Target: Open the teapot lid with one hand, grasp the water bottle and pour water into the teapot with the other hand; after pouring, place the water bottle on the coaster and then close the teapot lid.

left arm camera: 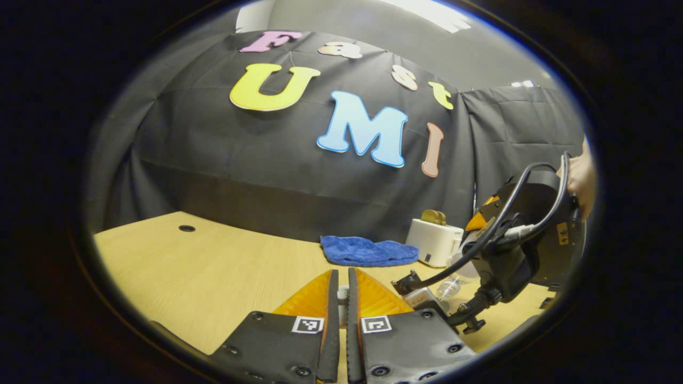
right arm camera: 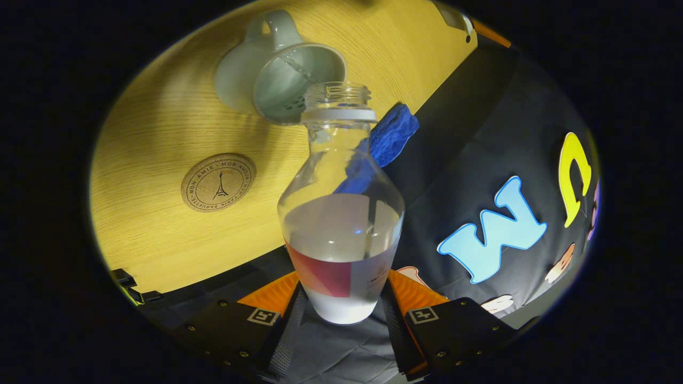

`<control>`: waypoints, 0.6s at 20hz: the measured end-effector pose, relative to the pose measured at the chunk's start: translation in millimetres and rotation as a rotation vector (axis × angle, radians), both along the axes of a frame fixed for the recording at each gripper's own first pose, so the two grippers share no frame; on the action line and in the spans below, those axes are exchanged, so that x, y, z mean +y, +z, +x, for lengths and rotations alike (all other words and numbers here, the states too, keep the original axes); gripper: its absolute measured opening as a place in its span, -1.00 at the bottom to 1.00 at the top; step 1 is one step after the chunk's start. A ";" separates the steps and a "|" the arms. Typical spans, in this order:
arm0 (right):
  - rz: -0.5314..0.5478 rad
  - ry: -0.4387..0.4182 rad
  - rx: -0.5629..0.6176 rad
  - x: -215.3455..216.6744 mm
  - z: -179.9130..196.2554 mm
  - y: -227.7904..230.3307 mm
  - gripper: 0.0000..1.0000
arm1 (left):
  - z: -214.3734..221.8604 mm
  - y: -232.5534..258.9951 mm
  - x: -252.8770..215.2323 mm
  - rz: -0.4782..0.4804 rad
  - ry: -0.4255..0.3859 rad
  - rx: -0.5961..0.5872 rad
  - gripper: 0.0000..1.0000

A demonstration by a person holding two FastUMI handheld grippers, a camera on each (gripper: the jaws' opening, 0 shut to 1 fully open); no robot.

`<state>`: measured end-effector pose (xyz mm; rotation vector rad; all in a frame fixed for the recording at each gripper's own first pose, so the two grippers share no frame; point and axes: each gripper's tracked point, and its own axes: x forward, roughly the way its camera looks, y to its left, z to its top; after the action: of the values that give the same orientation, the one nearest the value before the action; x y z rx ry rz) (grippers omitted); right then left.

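Right claw (right arm camera: 341, 298) clamps the water bottle (right arm camera: 341, 213) at its base, long axis running up-frame, open mouth just short of the lidless teapot (right arm camera: 280, 74) at top. Coaster (right arm camera: 218, 182) lies left on the worktop (right arm camera: 160, 117). Left claw (left arm camera: 343, 298) nearly closed, maybe pinching something pale; can't tell.

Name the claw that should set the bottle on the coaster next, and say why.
Right. The right claw grips the water bottle, tilted at the open teapot, near the coaster. The left claw is nearly closed.

Clear uncapped plastic water bottle (right arm camera: 341, 213) tipped toward open white ceramic teapot (right arm camera: 277, 74); round cork coaster (right arm camera: 217, 182) lies bare nearby.
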<state>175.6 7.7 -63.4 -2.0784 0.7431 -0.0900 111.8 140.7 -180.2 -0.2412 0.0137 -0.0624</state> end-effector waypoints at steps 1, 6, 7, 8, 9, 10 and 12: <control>-0.003 0.008 0.002 2.2 1.2 0.6 0.45 | -1.9 0.4 0.6 0.000 0.002 -0.001 -0.77; 0.001 0.003 0.006 0.4 2.2 2.5 0.45 | -3.7 3.8 2.1 0.002 0.005 -0.005 -0.75; -0.002 0.003 0.009 0.0 1.3 2.1 0.45 | -4.3 4.5 2.4 0.002 0.006 -0.005 -0.75; -0.008 0.008 0.008 -0.2 1.9 3.3 0.45 | -4.3 5.2 2.8 0.003 0.006 -0.004 -0.75; -0.008 0.012 0.011 -0.4 3.5 2.3 0.45 | -4.2 5.9 3.1 0.005 0.008 -0.004 -0.75; -0.008 0.016 0.013 -0.7 4.0 2.9 0.45 | -3.7 6.1 2.7 0.008 0.008 -0.002 -0.75; -0.005 0.012 0.011 -1.6 4.6 2.5 0.45 | -5.9 7.1 2.1 0.010 0.011 0.002 -0.77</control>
<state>180.2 6.1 -60.9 -2.0890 0.7381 -0.0734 105.9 142.9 -173.1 -0.2316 0.0152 -0.0515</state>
